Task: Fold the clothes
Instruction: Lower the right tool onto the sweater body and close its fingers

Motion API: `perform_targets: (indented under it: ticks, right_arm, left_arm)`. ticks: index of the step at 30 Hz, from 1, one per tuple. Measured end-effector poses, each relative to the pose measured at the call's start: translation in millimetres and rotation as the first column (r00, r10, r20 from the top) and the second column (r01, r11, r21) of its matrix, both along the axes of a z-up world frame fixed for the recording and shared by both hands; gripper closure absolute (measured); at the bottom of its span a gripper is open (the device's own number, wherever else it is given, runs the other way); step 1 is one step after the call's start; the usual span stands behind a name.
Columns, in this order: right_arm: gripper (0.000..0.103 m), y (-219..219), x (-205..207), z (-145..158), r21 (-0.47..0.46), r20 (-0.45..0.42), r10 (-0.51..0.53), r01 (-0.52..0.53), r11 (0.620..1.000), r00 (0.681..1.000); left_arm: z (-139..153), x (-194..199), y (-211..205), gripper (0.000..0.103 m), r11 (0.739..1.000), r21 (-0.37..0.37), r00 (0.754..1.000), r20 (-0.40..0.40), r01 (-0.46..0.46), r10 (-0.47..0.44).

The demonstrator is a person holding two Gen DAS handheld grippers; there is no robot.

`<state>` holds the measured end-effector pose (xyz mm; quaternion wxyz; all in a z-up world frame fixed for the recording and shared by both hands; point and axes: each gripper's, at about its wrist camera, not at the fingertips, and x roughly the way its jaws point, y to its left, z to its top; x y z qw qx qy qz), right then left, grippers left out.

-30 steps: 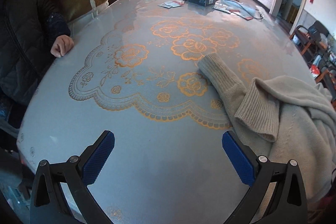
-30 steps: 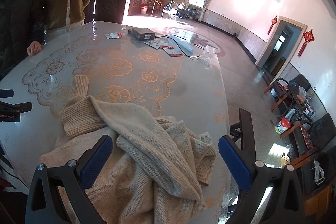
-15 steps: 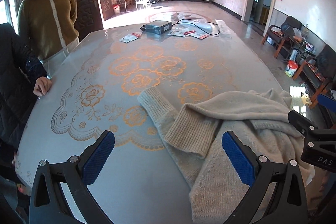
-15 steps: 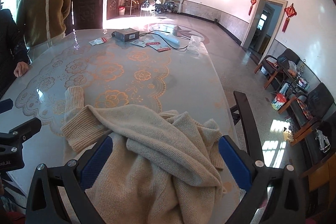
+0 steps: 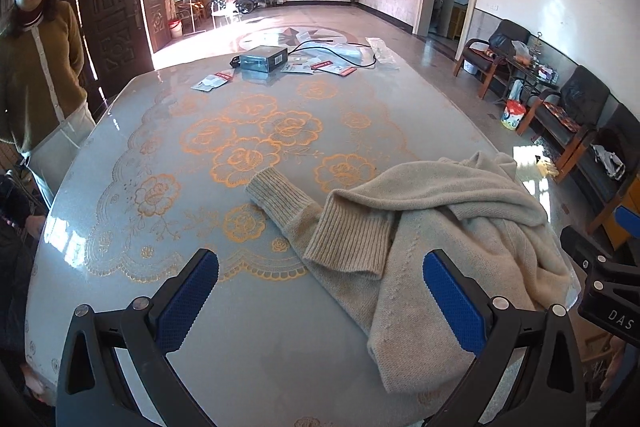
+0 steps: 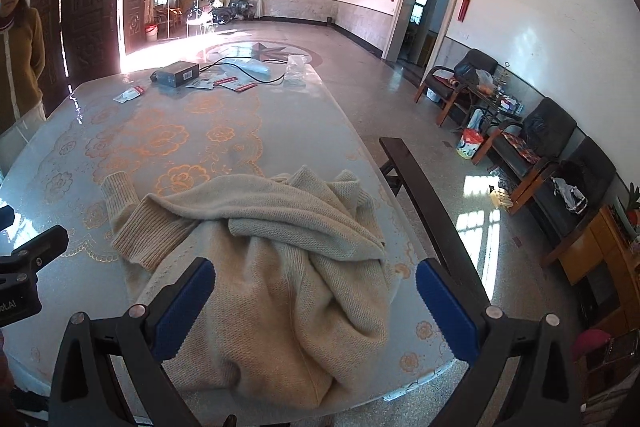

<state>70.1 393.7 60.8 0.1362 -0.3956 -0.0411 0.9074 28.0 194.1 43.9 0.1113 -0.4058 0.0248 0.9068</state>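
Note:
A cream knit sweater (image 5: 432, 223) lies crumpled on the near right part of the table (image 5: 240, 347), one ribbed sleeve cuff (image 5: 276, 195) stretched out to the left. It also shows in the right wrist view (image 6: 280, 259), bunched in a heap at the table's near edge. My left gripper (image 5: 320, 299) is open and empty above the table, its right finger over the sweater's lower edge. My right gripper (image 6: 316, 307) is open and empty, hovering over the heap. The right gripper's body shows at the right edge of the left wrist view (image 5: 608, 291).
A black box (image 5: 264, 58), a cable and several packets lie at the table's far end. A woman in a brown cardigan (image 5: 36, 67) stands at the left. A dark bench (image 6: 424, 195) runs along the table's right side. Chairs (image 6: 536, 143) line the right wall.
Both grippers have swung to the right and tilted up, so the sweater sits more centrally in both views. The sweater has not moved, and both grippers have stayed open.

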Motion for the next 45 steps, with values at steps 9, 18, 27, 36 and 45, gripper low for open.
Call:
perform_targets:
  ticks: [9, 18, 27, 36, 45]
  right_arm:
    - [0.0, 4, 18, -4, -0.022, 0.002, -0.001, 0.001, 1.0, 1.0]
    - [0.0, 29, 7, -9, -0.038, 0.004, 0.06, -0.06, 0.997, 0.998]
    - [0.0, 34, -38, -25, 0.084, 0.1, 0.204, -0.212, 0.974, 0.974]
    - [0.002, 24, -112, -83, 0.249, 0.364, 0.309, -0.411, 0.877, 0.879]
    - [0.002, 31, -140, -113, 0.149, 0.476, 0.369, -0.487, 0.861, 0.798]
  left_arm:
    - [-6, 20, 14, 0.0, 0.999, -0.051, 1.0, -0.015, 0.004, -0.005]
    - [-15, 14, 16, 0.0, 0.995, -0.074, 0.998, -0.01, -0.065, 0.065]
    - [-26, 10, 15, 0.0, 0.996, -0.064, 0.997, 0.013, -0.069, 0.07]
    - [-40, 12, -3, 0.0, 0.987, -0.072, 0.988, 0.048, -0.144, 0.148]
    - [-69, -1, 10, 0.0, 0.986, -0.08, 0.98, 0.125, -0.148, 0.157]
